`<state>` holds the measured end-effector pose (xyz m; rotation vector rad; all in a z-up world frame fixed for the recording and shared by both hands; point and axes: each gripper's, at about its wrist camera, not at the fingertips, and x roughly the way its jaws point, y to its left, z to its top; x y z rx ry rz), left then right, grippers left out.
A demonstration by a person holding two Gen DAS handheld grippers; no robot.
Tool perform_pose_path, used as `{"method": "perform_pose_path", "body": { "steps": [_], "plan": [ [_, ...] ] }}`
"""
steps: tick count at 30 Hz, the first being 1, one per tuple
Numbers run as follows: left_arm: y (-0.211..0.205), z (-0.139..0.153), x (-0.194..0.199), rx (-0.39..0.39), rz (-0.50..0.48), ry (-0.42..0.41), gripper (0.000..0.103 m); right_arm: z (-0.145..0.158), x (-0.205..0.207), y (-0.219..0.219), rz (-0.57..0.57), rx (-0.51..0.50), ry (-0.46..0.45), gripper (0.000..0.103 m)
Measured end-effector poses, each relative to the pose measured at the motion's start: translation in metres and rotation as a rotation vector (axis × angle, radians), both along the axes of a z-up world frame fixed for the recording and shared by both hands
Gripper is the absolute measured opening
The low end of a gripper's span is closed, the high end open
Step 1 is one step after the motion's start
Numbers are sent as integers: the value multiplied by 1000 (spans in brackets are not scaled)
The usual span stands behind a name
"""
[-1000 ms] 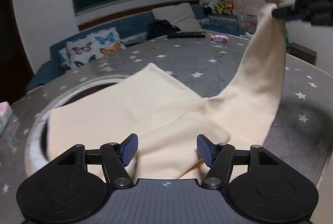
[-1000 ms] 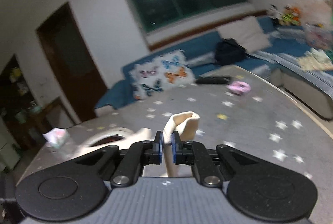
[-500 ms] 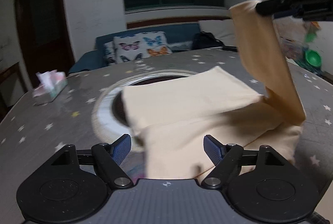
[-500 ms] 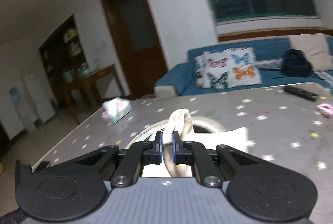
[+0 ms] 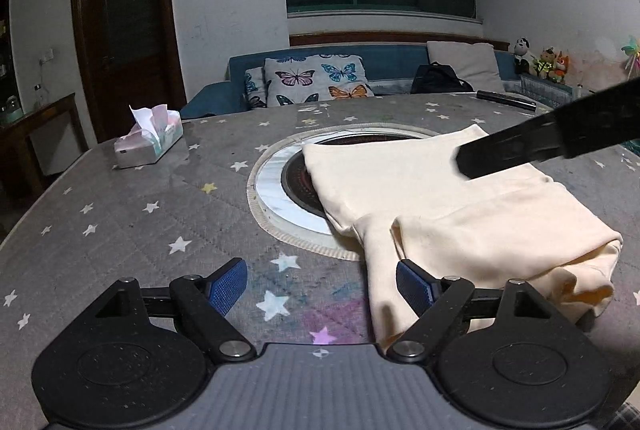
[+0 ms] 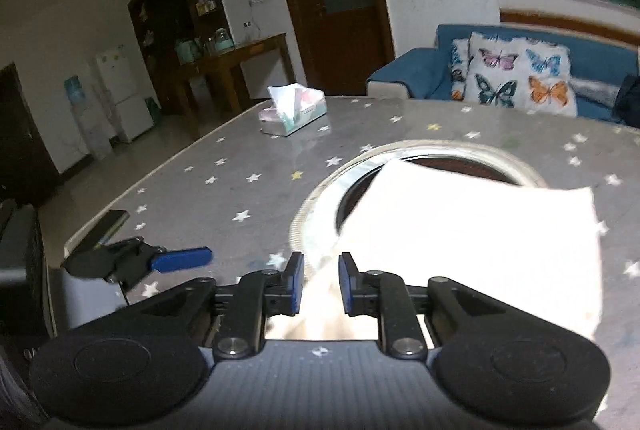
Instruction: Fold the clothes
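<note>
While the left gripper (image 5: 321, 286) hung wide open and empty with the folded cloth (image 5: 460, 214) on the desk (image 5: 120, 230) ahead-right, touching its right finger, the right gripper (image 6: 319, 284) stood part-open astride the cloth's near edge, nearer, gripping nothing.

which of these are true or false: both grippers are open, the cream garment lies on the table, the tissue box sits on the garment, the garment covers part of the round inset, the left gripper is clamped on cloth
1. Both grippers are open. True: the left gripper and right gripper both show a gap.
2. The cream garment lies on the table. True.
3. The tissue box sits on the garment. False: it stands apart on the table.
4. The garment covers part of the round inset. True.
5. The left gripper is clamped on cloth. False: it is open, gripping nothing.
</note>
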<state>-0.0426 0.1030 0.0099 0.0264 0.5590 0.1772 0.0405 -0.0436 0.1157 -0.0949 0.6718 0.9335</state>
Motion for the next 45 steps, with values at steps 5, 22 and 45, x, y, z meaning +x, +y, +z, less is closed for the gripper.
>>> {"method": "perform_pose_path", "body": {
  "steps": [5,22,45],
  "plan": [
    [-8,5,9,7,-24,-16,89,2,4,-32,-38,-110,-40,20],
    [-28,-9,50,64,-11,62,88,-40,23,-112,-178,-238,-5,22],
    [-24,-15,74,117,-14,73,89,-53,49,-76,-183,-240,-77,32]
  ]
}}
